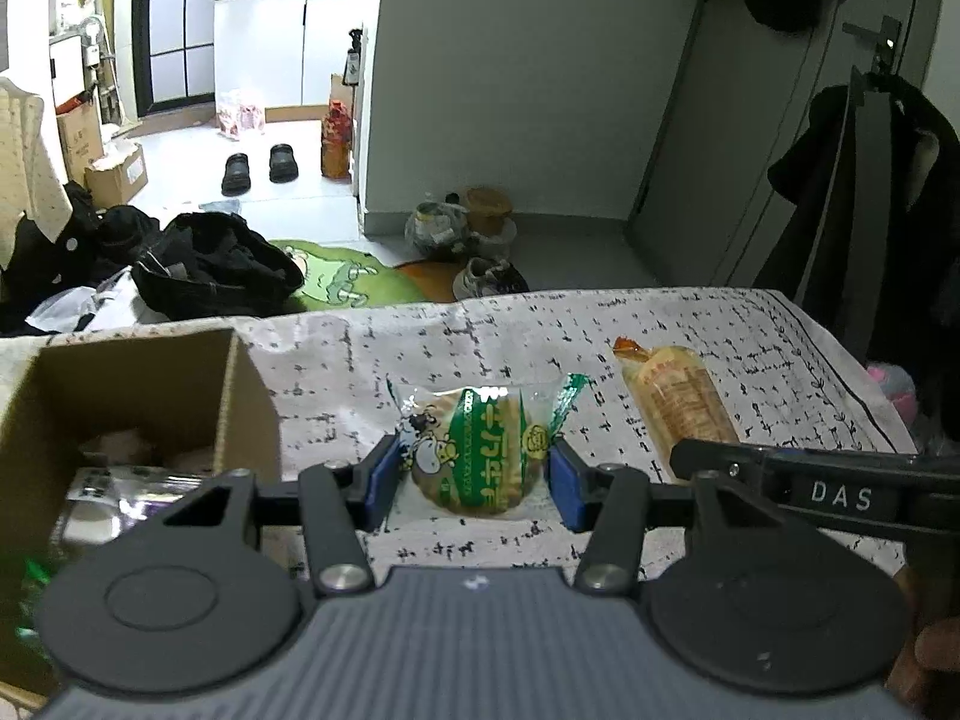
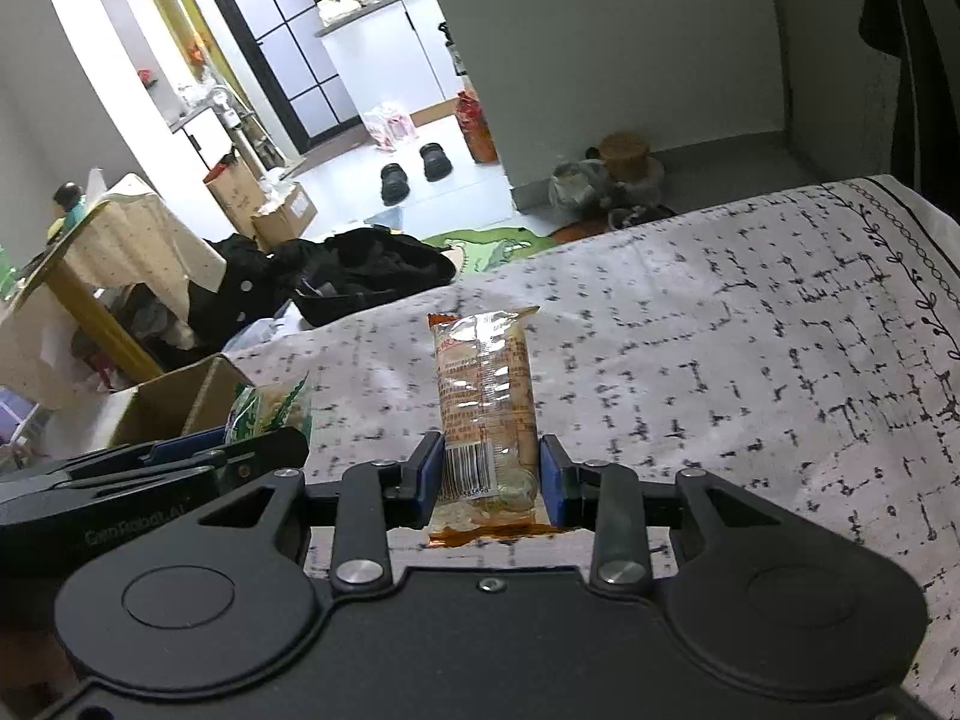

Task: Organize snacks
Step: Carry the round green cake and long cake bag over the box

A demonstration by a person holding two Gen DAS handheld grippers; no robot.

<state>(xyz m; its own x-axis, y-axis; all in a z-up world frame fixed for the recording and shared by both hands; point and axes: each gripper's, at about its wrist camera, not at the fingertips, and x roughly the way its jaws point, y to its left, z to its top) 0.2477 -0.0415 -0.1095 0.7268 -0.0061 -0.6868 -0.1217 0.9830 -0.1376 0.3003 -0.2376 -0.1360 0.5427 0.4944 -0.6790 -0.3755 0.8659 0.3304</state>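
While the left tool point(image 1: 474, 480) stands with its blue pads either side of the green-printed biscuit packet point(image 1: 474, 450) on the patterned cloth point(image 1: 750, 348), just touching its edges, the right tool point(image 2: 491, 477) closes on the orange snack packet point(image 2: 486, 396). The cardboard box point(image 1: 138, 396) sits just left.
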